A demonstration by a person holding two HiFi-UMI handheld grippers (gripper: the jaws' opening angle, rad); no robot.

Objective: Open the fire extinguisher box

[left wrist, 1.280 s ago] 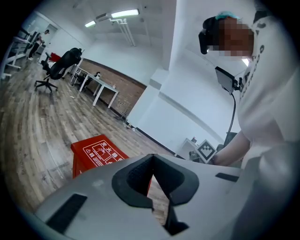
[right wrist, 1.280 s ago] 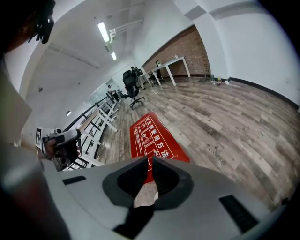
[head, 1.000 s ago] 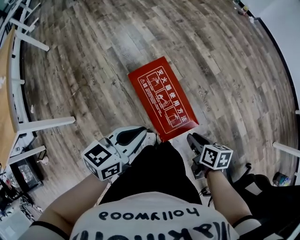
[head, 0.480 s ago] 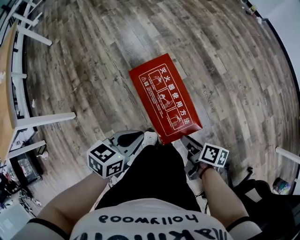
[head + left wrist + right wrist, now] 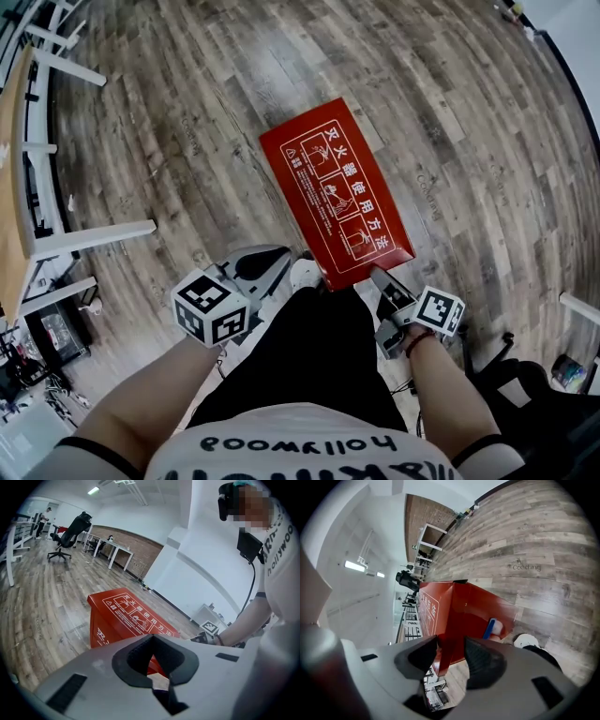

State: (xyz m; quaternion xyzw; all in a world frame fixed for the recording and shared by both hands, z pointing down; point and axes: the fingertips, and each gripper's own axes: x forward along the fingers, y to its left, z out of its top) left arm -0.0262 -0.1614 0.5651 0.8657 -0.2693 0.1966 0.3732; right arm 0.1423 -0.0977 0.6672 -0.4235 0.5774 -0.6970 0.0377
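1. The fire extinguisher box (image 5: 337, 192) (red, with white pictograms and print on its top) lies closed on the wooden surface (image 5: 187, 112), just ahead of both tools.
2. The right tool (image 5: 382, 278) is at the box's near end. In the head view its tip meets the near edge of the box's top, though contact cannot be judged from there.
3. In its own view the right tool (image 5: 450, 656) is released, with its jaws standing apart. A corner edge of the box (image 5: 464, 606) runs straight into the gap between them. I cannot tell whether either pad touches the red metal.
4. A blue and white tab (image 5: 491, 627) sits on the side of the box just beyond the right tool's jaws. A white shoe (image 5: 526, 641) (the person's own) is on the surface a little further out to that side.
5. The left tool (image 5: 267, 261) is held low, off to the right tool's left and short of the box, not touching it.
6. In its own view the left tool (image 5: 151, 660) is released too, with only a narrow gap between its pads and nothing in it. The box (image 5: 131, 613) stands beyond the jaws.
7. Far ahead of the left tool, past the box, are an office chair (image 5: 70, 534) and white-legged desks (image 5: 112, 550).
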